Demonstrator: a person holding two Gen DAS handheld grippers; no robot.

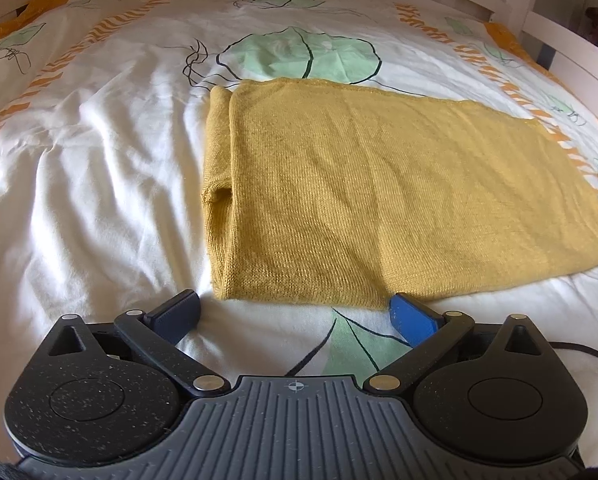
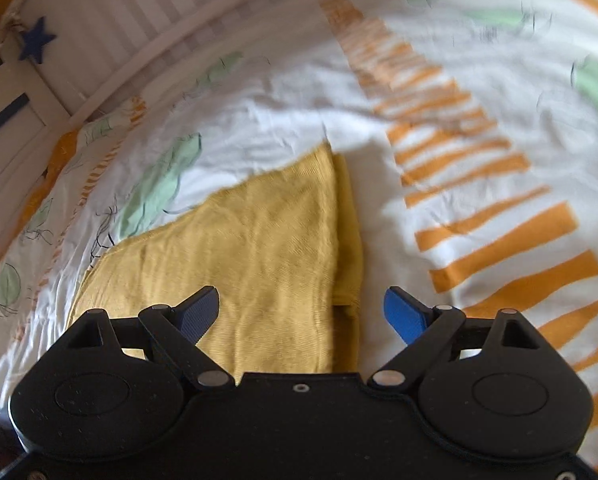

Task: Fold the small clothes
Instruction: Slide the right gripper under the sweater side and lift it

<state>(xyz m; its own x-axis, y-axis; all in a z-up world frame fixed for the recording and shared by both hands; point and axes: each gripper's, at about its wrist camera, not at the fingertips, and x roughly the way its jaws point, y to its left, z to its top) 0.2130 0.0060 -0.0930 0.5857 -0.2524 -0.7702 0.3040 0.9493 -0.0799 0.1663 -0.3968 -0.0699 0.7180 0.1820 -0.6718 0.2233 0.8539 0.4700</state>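
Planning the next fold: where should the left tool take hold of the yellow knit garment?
Probably the near edge of the yellow knit garment, approached low from the front. The open left tool already brackets that edge's left part, and the garment lies flat on the duvet, so only edges offer a pinch.

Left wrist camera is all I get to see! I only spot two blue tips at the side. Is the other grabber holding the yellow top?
Observer: No. The right gripper is open and holds nothing. One finger is over the yellow top, and the other is over the bed cover.
Operator: Is the top just one layer there?
Observer: No, a lower layer sticks out beside the top layer.
Operator: Anything fun over there?
Observer: A blue star hangs by the white bed rail.
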